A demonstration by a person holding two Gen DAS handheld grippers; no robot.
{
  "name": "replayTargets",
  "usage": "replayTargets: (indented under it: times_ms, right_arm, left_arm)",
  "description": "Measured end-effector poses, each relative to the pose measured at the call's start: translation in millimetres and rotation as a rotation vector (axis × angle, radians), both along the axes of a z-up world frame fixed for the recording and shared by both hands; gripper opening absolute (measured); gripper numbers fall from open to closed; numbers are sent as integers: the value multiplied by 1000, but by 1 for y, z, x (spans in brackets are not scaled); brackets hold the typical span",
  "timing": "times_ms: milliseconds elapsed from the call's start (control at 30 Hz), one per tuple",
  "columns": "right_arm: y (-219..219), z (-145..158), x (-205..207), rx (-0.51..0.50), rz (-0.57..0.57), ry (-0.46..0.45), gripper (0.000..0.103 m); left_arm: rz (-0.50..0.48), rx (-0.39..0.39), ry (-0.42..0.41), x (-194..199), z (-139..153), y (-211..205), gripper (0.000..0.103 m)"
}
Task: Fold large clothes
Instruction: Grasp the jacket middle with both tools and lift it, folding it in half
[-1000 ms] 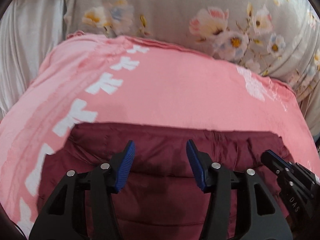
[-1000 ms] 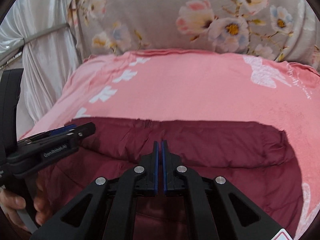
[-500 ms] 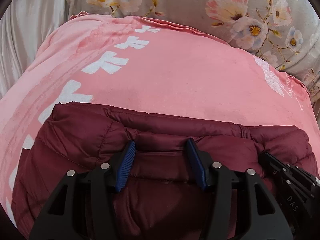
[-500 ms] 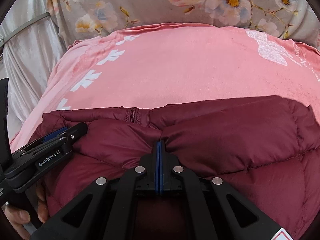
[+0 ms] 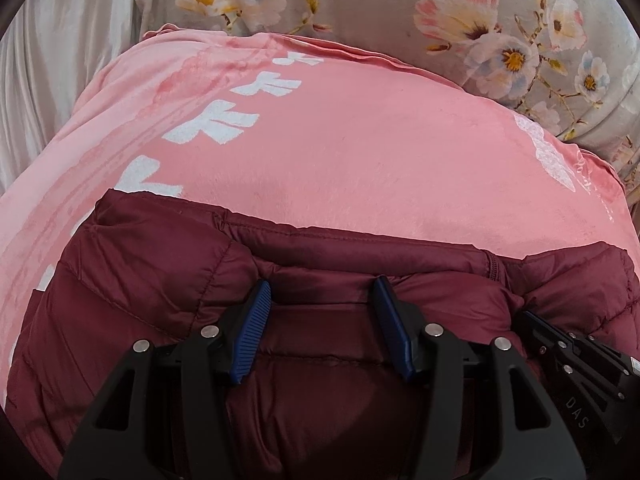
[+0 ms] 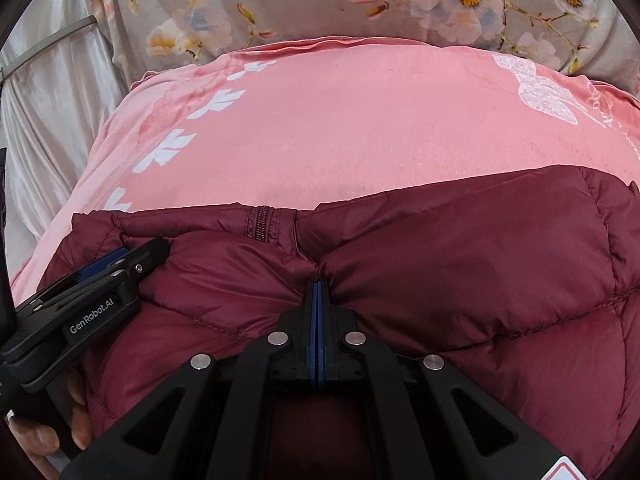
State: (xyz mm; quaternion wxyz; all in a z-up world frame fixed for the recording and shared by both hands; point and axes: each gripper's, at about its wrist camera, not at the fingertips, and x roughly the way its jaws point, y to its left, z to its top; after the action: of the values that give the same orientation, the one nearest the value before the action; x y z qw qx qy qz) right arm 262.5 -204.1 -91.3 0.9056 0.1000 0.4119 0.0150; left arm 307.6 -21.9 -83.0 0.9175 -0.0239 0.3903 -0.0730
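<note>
A maroon quilted puffer jacket (image 5: 152, 272) lies on a pink blanket (image 5: 360, 152); it also shows in the right wrist view (image 6: 480, 248). My left gripper (image 5: 322, 300) is open, its blue-padded fingers (image 5: 256, 320) resting on the jacket's folded edge with fabric between them. My right gripper (image 6: 318, 288) is shut on a pinched fold of the jacket near the zipper (image 6: 262, 222). The left gripper also shows in the right wrist view (image 6: 132, 258), at the jacket's left edge. The right gripper's body shows at the lower right of the left wrist view.
The pink blanket (image 6: 340, 128) with white prints covers the bed. A grey floral pillow or cover (image 5: 400, 4) lies behind it. Pale satin curtain fabric (image 5: 52, 60) hangs at the left. A hand (image 6: 40, 436) holds the left gripper.
Both grippers have moved forward with the jacket's edge, carrying the fold over the lower part; the jacket's far edge now lies further up the blanket. The right stays shut, the left stays open.
</note>
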Motion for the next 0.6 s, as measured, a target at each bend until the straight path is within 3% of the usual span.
replayTargets:
  times_ms: [100, 133, 167, 233, 367, 533, 600]
  right_arm:
    - [1, 11, -10, -15, -29, -18, 0]
    - [4, 22, -23, 3, -29, -45, 4]
    - [9, 32, -37, 35, -14, -74, 10]
    - [24, 42, -58, 40, 14, -101, 10]
    - [59, 42, -97, 2, 58, -114, 10]
    - [79, 21, -105, -21, 61, -66, 10]
    - [80, 15, -102, -17, 55, -57, 10]
  left_arm:
    - [-8, -50, 5, -2, 5, 8, 52]
    - [-3, -73, 7, -5, 9, 15, 52]
    - [15, -107, 3, -13, 16, 28, 52]
    - [57, -153, -19, -34, 34, 61, 59]
    - [149, -166, -20, -68, 49, 123, 67]
    - [246, -300, 94, -96, 23, 187, 72]
    - [257, -312, 124, -101, 11, 194, 72]
